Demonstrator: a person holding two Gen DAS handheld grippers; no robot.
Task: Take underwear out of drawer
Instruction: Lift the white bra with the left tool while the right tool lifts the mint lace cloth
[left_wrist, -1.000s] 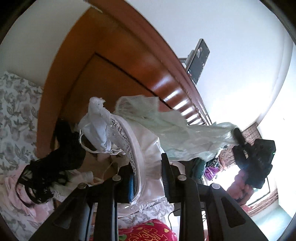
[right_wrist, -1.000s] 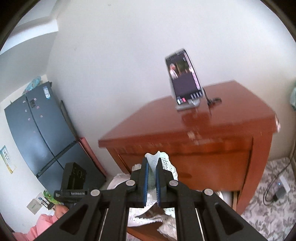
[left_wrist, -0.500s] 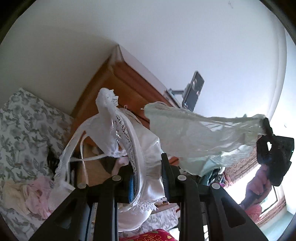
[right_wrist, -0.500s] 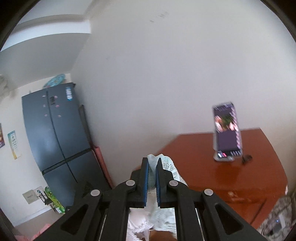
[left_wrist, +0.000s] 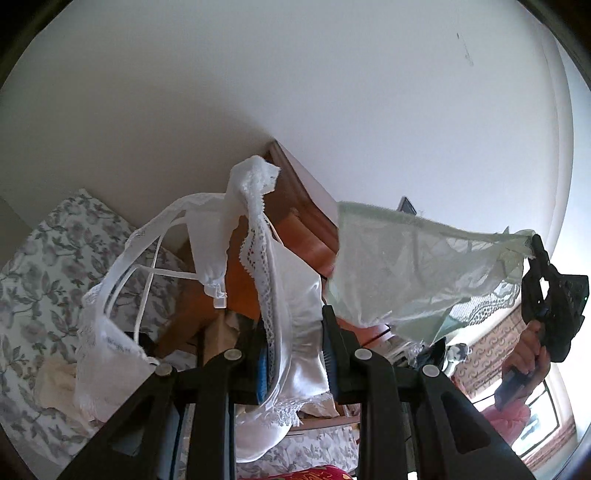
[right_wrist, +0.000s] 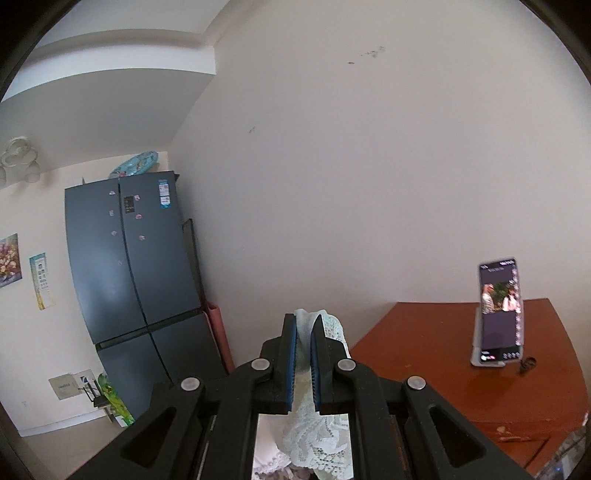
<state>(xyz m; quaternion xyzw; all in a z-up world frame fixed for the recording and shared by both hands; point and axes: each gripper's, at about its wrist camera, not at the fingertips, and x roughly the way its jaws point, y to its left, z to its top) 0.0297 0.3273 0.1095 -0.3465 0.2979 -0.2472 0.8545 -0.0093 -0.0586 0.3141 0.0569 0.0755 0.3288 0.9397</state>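
Observation:
My left gripper (left_wrist: 291, 325) is shut on a white satin and lace undergarment (left_wrist: 295, 295), whose straps (left_wrist: 122, 266) and lace trim dangle in the air to the left. A pale green lace underwear (left_wrist: 417, 266) stretches from there to the right, where my right gripper (left_wrist: 535, 245) is shut on its corner, held by a hand (left_wrist: 524, 350). In the right wrist view, my right gripper (right_wrist: 303, 325) pinches that green lace underwear (right_wrist: 317, 428), which hangs below the fingers. The wooden dresser (left_wrist: 295, 206) stands behind both garments; its drawer is mostly hidden.
A phone on a stand (right_wrist: 498, 314) sits on the dresser top (right_wrist: 424, 354). A dark fridge (right_wrist: 129, 266) stands to the left against the wall. Floral-patterned fabric (left_wrist: 44, 266) lies at the left with a cream garment (left_wrist: 55, 380) on it.
Both grippers have lifted up and away from the dresser, carrying their garments. The green underwear is now stretched out between them. The black garment has dropped out of the left view.

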